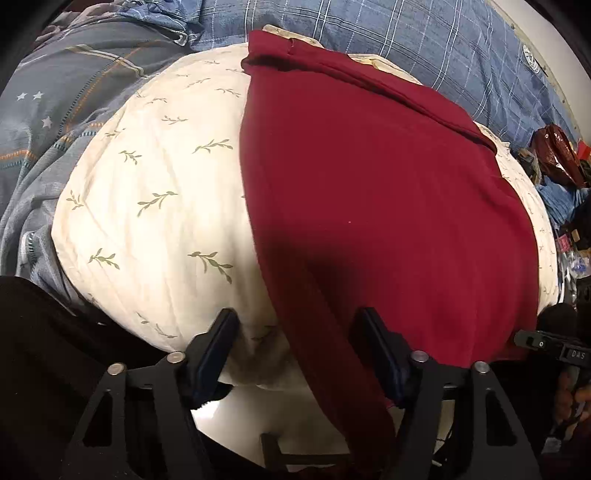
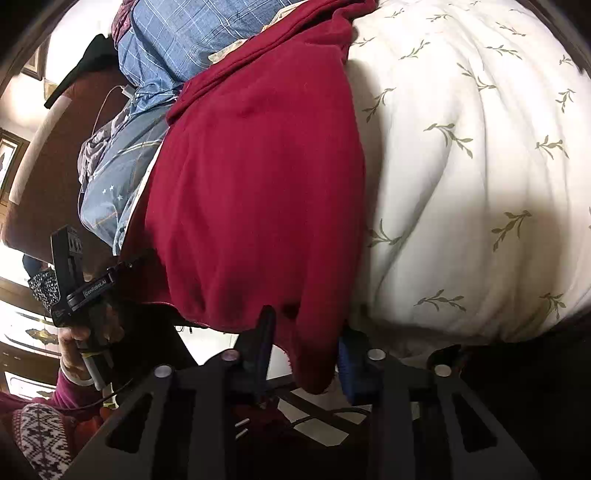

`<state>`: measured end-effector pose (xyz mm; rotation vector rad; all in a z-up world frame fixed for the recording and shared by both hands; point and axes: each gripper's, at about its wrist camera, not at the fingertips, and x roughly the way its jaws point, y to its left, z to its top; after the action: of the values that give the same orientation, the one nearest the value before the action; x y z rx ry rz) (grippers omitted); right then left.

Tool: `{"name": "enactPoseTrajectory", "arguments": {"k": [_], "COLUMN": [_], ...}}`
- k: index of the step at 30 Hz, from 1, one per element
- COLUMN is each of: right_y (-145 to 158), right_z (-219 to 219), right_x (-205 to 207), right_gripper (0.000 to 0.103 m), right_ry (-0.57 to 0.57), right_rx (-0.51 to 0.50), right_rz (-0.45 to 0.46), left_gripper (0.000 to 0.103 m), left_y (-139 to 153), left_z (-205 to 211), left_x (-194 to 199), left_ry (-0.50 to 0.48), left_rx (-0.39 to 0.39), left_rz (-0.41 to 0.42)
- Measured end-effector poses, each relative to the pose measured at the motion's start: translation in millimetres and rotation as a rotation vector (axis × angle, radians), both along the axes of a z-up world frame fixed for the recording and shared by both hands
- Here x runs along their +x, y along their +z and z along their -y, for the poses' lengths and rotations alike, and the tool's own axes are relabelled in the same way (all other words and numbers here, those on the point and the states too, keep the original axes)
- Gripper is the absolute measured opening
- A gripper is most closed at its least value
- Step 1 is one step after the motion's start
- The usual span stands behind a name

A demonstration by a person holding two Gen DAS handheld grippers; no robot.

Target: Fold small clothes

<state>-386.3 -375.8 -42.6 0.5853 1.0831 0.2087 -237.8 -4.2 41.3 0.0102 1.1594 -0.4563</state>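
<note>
A dark red garment [image 1: 388, 192] lies spread over a white leaf-print quilt [image 1: 159, 192]; its near edge hangs over the quilt's front. My left gripper [image 1: 299, 332] is open, its jaws astride the hanging red strip. In the right wrist view the red garment [image 2: 258, 184] covers the left half of the quilt [image 2: 461, 147]. My right gripper [image 2: 306, 339] is open, with a hanging corner of the red cloth between its fingers. The left gripper [image 2: 74, 288] also shows at the left of the right wrist view, held in a hand.
Blue plaid bedding [image 1: 406, 33] and a grey star-print cover [image 1: 55, 110] lie behind and left of the quilt. Clutter with a red bag [image 1: 557, 151] sits at the far right. A brown headboard [image 2: 48, 177] stands at left in the right wrist view.
</note>
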Motion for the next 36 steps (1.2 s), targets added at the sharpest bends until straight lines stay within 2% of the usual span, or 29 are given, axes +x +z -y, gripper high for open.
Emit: {"name": "enactPoseTrajectory", "arguments": {"k": [3,5,8,11,13,19,22,24,26,30,36], "right_y": [0,1,10,25,42,87,83,75,77,98,133], "right_z": [-6,-15,-19,-16,-16,-16,-15,-12,-5,15,54], "right_x": [-2,-1,-3,-8,-14,-31,-28,-23,-16,3,60], "right_gripper": [0.031,0.03,0.012,0.009,0.009,0.008,0.008,0.008,0.008,0.008,0.008], "right_ry": [0.013,0.044,0.063,0.06,0.074,0.119,0.11,0.09,0.066,0.026,-0.08], "right_rx": [-0.015,-0.039,-0.026,0.061,0.123,0.239,0.232,0.237,0.246,0.234,0.18], "right_rz": [0.017,0.022,0.058,0.112,0.166,0.303,0.292,0.266,0.277,0.357,0.482], "left_gripper": [0.052,0.028,0.007,0.005,0.005,0.005,0.005,0.005,0.005,0.005,0.005], "left_y": [0,1,4,12,26,76,82,79,78,92,109], "left_z": [-2,-2,-7,-12,-21,-48,-49,-43,-39,-28,-17], "left_x": [-1,-2,-2,0,1,4,4,4,4,27,77], "left_ry": [0.003,-0.007,-0.01,-0.019,-0.028,-0.025,-0.026,-0.04,-0.06,-0.065,-0.022], "left_rx": [-0.004,-0.001,-0.04,-0.085,-0.17,-0.28,-0.265,-0.259,-0.261,-0.296,-0.343], "left_rz": [0.005,0.008,-0.013,-0.021,-0.034,0.074,0.104,0.101,0.104,0.141,0.243]}}
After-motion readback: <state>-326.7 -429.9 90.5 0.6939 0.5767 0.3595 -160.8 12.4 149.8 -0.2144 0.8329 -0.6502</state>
